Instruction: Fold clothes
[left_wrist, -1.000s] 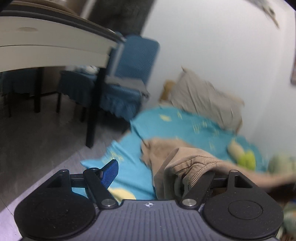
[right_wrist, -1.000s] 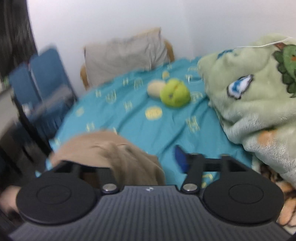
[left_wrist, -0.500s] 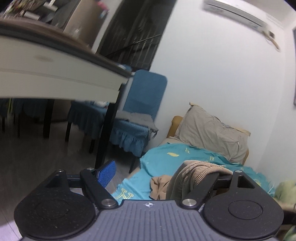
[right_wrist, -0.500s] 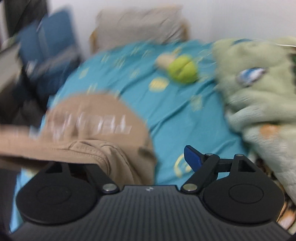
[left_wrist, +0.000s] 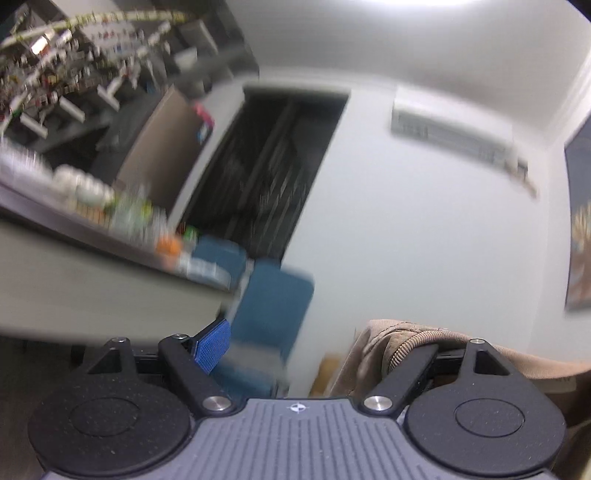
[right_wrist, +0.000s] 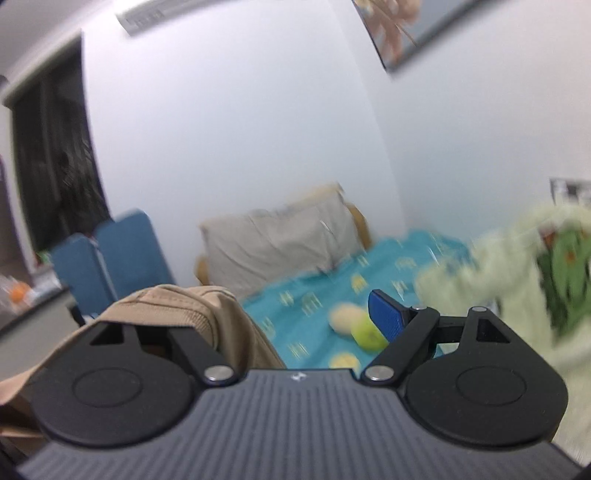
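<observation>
A tan garment (left_wrist: 402, 341) with a ribbed hem is draped over the right finger of my left gripper (left_wrist: 310, 347). The blue pad (left_wrist: 212, 345) of the other finger stands far from it, so the jaws are wide apart. In the right wrist view the same tan garment (right_wrist: 192, 306) hangs over the left finger of my right gripper (right_wrist: 288, 325). That gripper's blue pad (right_wrist: 386, 317) is bare and well apart from the cloth. Both cloth-covered fingertips are hidden. Both grippers are raised and tilted up toward the wall.
A bed with a teal sheet (right_wrist: 325, 295) lies below, with a grey pillow (right_wrist: 280, 243) at its head, a yellow-green soft toy (right_wrist: 365, 334) and a pale green blanket (right_wrist: 517, 266) at the right. Blue chairs (left_wrist: 273, 306) and a cluttered table (left_wrist: 92, 236) stand left.
Both grippers have swung upward with the tan garment still hanging on them. The left view has left the bed and now faces the wall and ceiling. The garment has lifted off the sheet.
</observation>
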